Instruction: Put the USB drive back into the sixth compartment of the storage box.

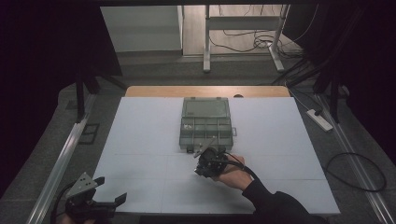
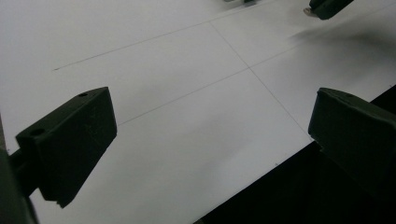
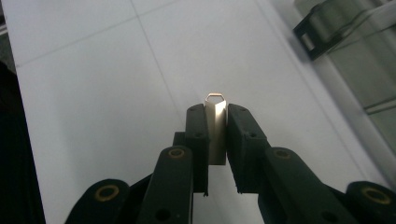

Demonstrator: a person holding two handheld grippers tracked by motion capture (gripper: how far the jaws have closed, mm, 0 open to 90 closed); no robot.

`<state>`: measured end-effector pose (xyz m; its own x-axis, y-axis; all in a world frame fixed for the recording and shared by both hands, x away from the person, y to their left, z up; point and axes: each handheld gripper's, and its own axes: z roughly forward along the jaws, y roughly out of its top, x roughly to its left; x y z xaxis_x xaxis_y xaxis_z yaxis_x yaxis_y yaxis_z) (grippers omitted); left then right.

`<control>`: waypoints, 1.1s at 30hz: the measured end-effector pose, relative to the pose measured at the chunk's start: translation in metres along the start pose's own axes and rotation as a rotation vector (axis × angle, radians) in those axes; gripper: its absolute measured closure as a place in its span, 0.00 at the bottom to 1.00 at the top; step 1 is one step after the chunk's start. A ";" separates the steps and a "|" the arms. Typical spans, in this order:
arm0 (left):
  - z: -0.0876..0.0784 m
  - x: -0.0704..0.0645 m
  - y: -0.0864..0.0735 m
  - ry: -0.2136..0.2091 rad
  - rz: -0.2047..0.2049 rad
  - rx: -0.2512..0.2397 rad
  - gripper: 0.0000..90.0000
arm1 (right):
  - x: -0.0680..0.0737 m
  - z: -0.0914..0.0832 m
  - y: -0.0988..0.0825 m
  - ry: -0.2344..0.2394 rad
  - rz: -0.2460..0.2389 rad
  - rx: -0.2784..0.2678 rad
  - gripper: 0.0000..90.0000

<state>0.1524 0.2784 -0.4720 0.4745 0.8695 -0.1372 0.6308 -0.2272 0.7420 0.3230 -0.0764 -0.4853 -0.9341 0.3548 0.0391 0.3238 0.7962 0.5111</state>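
Observation:
A clear grey compartment box lies open at the middle of the white table, lid folded back. My right gripper is at the box's near edge, shut on a small silver metal piece. In the right gripper view the metal piece stands pinched upright between the two black jaws of the right gripper, its looped end poking out above them. My left gripper rests at the table's near left corner. Its jaws stand wide apart in the left gripper view, with nothing between them.
The box's wall and a black latch show at the upper right of the right gripper view. A wooden table edge runs behind the white sheet. Cables and a power strip lie on the floor to the right.

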 end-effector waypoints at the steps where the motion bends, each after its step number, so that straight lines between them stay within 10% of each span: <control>1: 0.000 0.000 0.000 0.000 0.000 0.000 0.01 | -0.001 -0.002 0.001 -0.002 0.005 -0.009 0.87; 33: 0.000 0.001 0.000 -0.002 -0.008 0.001 0.01 | -0.038 -0.020 0.019 -0.043 0.122 -0.122 0.87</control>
<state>0.1530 0.2790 -0.4721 0.4705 0.8705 -0.1442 0.6354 -0.2208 0.7400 0.3614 -0.0846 -0.4600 -0.8808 0.4680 0.0715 0.4112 0.6812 0.6057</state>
